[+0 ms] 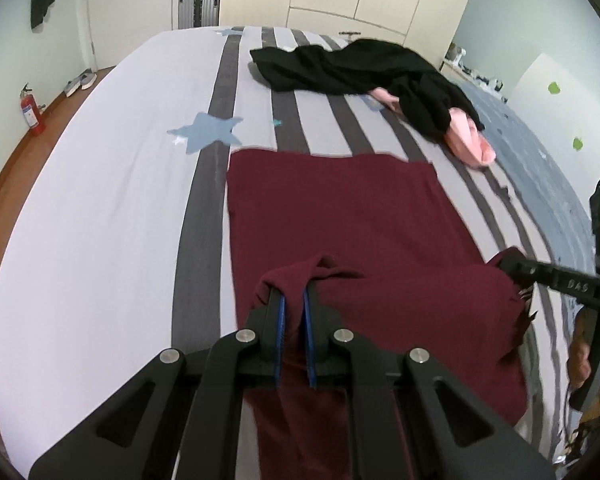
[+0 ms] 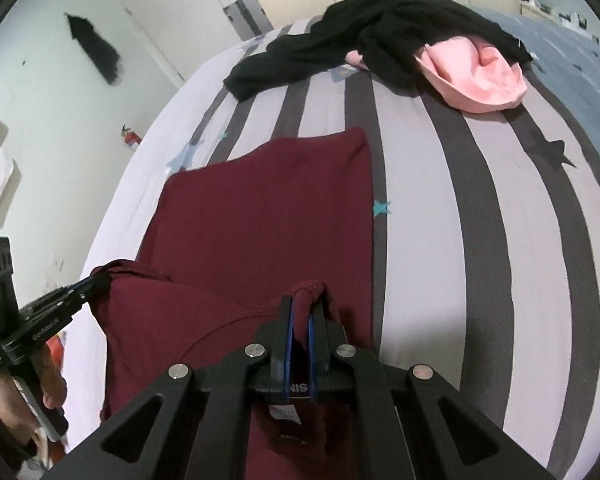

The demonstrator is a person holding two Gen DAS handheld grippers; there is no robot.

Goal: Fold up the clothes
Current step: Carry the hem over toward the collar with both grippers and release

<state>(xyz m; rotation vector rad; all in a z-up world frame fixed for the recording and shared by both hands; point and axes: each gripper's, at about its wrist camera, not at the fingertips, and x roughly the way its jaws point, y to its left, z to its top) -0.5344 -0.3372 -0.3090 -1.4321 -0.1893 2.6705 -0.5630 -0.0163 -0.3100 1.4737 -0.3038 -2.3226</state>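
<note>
Left wrist view: the left tool (image 1: 294, 300) is clamped on one corner of the maroon garment (image 1: 340, 216), which lies on the striped bed (image 1: 100, 200); black clothing (image 1: 340, 68) sits at one o'clock.

Right wrist view: the right tool (image 2: 300, 310) pinches the other corner, likely to fold it evenly.

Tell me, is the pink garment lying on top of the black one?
No, the black garment drapes over the pink garment, which sticks out from beneath it on the bed.
</note>
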